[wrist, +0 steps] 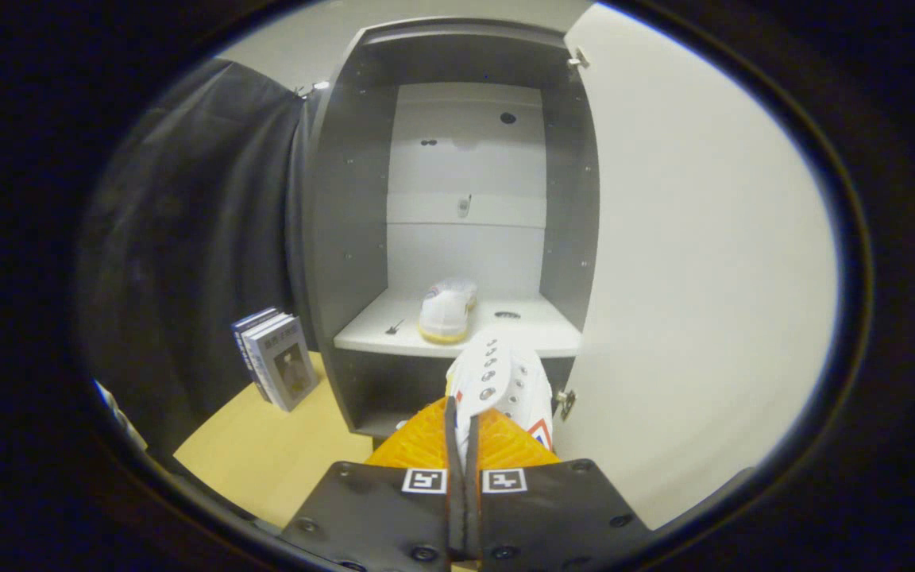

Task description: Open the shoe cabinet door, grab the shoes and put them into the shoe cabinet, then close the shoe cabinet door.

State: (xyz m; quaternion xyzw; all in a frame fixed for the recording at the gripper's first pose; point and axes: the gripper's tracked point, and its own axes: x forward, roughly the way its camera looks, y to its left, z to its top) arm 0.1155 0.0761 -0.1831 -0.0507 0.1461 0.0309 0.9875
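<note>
The grey shoe cabinet [346,206] stands ahead with its white door [704,278] swung open to the right. On its white shelf [537,334] rests one white shoe with a yellow sole [447,310]. My gripper [463,429] is shut on a second white shoe [501,381], pinching its edge between both fingers. That shoe hangs in the air just in front of the shelf's front edge, toe pointing into the cabinet.
Some books [276,357] lean against the cabinet's left side on the light wooden floor [267,453]. Black cloth hangs to the left. The open door stands close on the right. Below the shelf is a dark lower compartment [394,393].
</note>
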